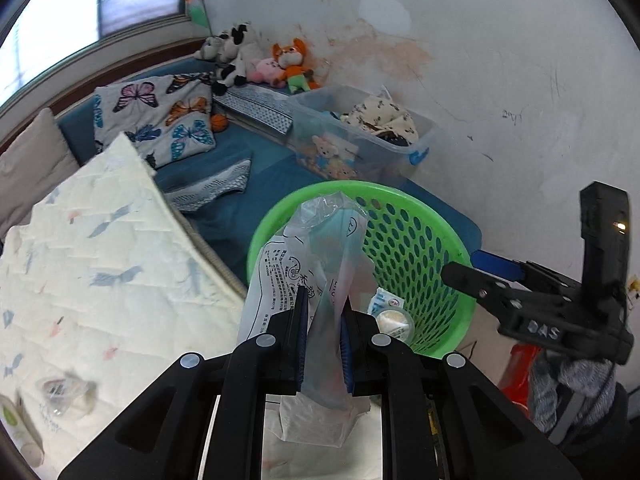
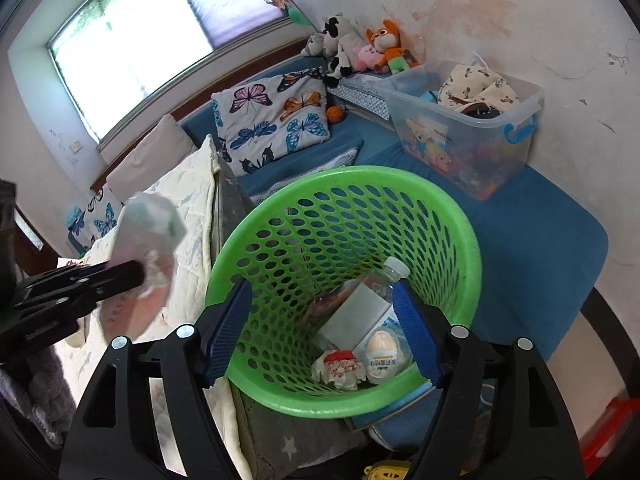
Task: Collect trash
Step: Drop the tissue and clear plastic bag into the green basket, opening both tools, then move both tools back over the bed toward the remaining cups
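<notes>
Inside the green basket (image 2: 460, 248), only the right view shows a bottle (image 2: 384, 284).

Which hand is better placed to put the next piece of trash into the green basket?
Left. Its tongs are shut on a plastic wrapper, close by the basket. The right tongs are open and hold nothing.

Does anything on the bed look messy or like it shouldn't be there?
Yes. A crumpled clear plastic wrapper and a pale tube with a green label lie loose on the white quilted blanket, not in the green plastic basket with the other trash. The wall also has a peeling, stained patch.
</notes>
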A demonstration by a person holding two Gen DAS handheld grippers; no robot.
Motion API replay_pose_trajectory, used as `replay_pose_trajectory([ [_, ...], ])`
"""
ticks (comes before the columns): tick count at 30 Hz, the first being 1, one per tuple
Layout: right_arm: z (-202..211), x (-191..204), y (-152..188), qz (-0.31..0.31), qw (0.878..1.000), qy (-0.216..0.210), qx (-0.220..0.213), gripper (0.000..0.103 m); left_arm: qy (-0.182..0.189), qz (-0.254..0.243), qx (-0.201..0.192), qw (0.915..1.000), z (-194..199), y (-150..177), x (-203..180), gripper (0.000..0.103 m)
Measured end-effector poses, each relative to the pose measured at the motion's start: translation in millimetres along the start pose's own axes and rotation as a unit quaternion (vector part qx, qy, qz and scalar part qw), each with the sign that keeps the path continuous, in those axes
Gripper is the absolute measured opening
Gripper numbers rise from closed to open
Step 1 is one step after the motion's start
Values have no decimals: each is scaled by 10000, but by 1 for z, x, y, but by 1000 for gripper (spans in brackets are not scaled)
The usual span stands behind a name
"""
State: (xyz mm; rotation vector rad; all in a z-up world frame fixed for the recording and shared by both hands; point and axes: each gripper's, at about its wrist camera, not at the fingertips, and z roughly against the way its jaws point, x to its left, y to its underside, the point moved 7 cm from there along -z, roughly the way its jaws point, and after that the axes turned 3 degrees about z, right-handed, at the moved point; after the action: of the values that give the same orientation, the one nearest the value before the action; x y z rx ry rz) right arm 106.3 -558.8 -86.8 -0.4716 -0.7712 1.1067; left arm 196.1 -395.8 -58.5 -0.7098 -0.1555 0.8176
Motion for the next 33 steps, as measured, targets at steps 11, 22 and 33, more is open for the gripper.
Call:
replay_pose_trajectory([
  [11,7,-13,12,-142,9999,3,19,75,194,104,336,9992,-46,-3,-20,16],
  [22,7,-10,15,-159,9999,-61,22,75,234,158,121,9995,-40,-4,-19,53],
  [33,15,25,15,95,9996,-260,-39,76,86,417,-101,9990,10,18,14,53],
])
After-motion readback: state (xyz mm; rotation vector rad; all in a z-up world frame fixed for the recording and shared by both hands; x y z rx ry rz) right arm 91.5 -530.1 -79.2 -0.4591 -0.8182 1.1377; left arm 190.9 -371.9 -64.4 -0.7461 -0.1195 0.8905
